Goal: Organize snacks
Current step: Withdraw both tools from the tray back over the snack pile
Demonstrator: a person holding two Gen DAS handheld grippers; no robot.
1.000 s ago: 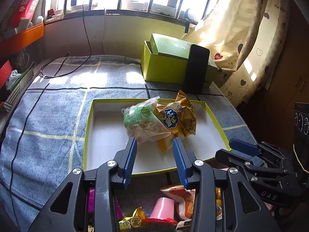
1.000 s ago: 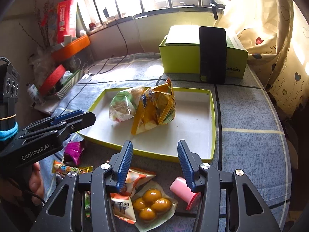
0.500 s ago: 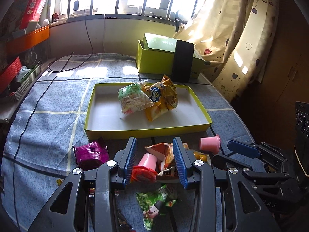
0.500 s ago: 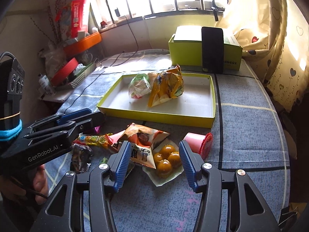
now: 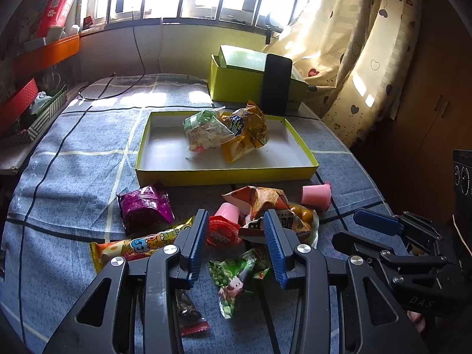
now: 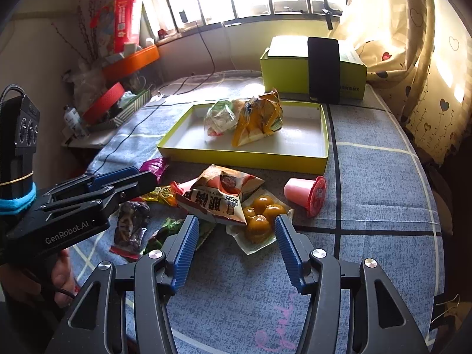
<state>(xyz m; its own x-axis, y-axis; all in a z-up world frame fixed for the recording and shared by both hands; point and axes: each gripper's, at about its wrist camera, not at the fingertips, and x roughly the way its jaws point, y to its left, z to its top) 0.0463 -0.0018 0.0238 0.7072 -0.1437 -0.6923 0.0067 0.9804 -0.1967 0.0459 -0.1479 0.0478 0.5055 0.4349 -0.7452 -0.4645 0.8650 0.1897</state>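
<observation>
Two hand-held grippers hover over a heap of loose snacks on a bench draped in blue checked cloth. The left gripper [image 5: 234, 246] has its blue fingers spread apart and holds nothing; just ahead of it lie a red-lidded pink cup [image 5: 224, 225] on its side and an orange bag [image 5: 259, 203], with a green packet [image 5: 234, 277] below and between the fingers. To its left sit a purple pouch [image 5: 144, 208] and a long candy bar [image 5: 138, 244]. The right gripper [image 6: 234, 249] is likewise open and empty; directly ahead, between its fingers, rests a clear pack of yellow balls [image 6: 259, 218], touching the orange bag [image 6: 222, 196] just beyond. A second pink cup [image 6: 306, 193] lies ahead and to the right, apart from the pile, and a dark wrapper [image 6: 131, 225] lies to the left under the other gripper's arm. Farther ahead stands the yellow tray [image 5: 224, 174], already holding a green bag [image 5: 206, 129] and a yellow bag [image 5: 246, 131] leaning against each other. Beyond the tray, a yellow-green box [image 6: 295, 75] has a black phone [image 6: 323, 69] propped against its front
</observation>
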